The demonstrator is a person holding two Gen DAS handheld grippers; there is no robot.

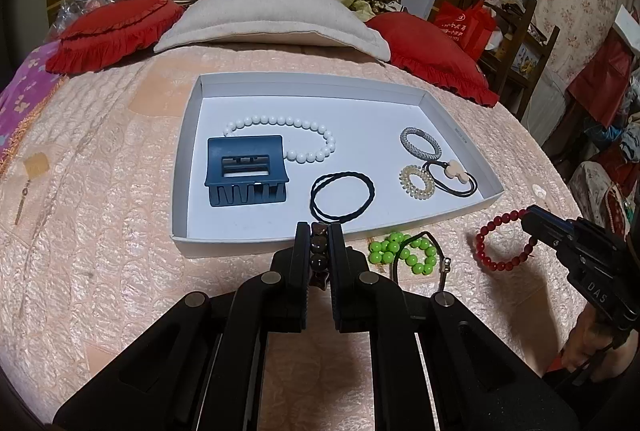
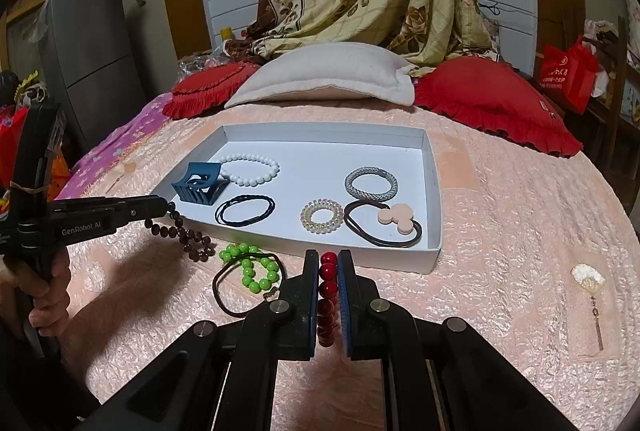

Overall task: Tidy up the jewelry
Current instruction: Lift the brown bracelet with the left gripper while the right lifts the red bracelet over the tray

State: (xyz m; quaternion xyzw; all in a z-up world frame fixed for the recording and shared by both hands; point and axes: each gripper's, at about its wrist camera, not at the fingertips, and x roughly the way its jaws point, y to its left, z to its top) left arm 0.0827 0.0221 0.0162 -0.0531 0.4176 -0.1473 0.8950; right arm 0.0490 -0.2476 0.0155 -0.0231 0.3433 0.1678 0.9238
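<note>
A white tray (image 1: 188,135) on the pink bed holds a white bead bracelet (image 1: 304,127), a blue hair claw (image 1: 244,171), a black hair tie (image 1: 342,195), a silver braided bracelet (image 1: 420,143), a clear coil tie (image 1: 417,182) and a dark tie with a pink charm (image 1: 454,173). My left gripper (image 1: 319,231) is shut on a brown bead bracelet (image 1: 319,243) by the tray's near edge; it hangs to the bed in the right wrist view (image 2: 188,235). My right gripper (image 2: 328,259) is shut on a red bead bracelet (image 2: 328,283), also in the left wrist view (image 1: 502,243).
A green bead bracelet (image 1: 400,253) and a dark cord bracelet (image 1: 436,255) lie on the bed between the grippers. Red cushions (image 1: 116,27) and a beige pillow (image 1: 272,19) sit behind the tray. A tasselled ornament (image 2: 588,283) lies at right, an earring (image 1: 22,201) at left.
</note>
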